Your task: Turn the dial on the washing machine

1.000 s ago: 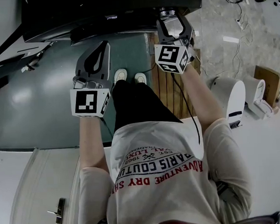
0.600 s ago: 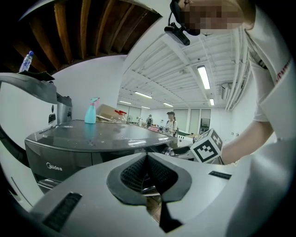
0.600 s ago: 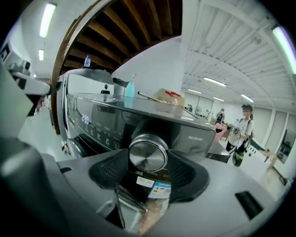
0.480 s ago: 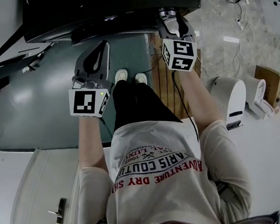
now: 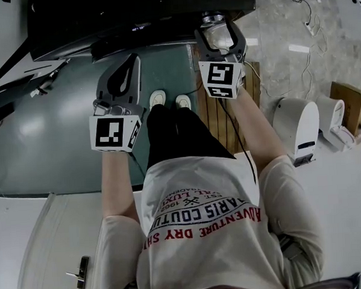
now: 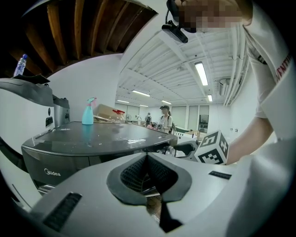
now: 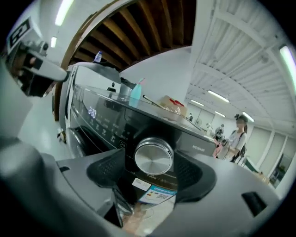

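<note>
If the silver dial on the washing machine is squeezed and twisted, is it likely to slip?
The dial looks like smooth brushed metal, so it may slip under a light squeeze. Its rim shows no ridges that I can see, so a firm hold is probably needed. It sits fixed in the washing machine panel, so it should only rotate, not tip.

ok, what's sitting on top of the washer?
On the washing machine lid stand a teal spray bottle and, just behind it, a tan package with something red on it. They cover the lid's far side, so anything there cannot be seen.
</note>
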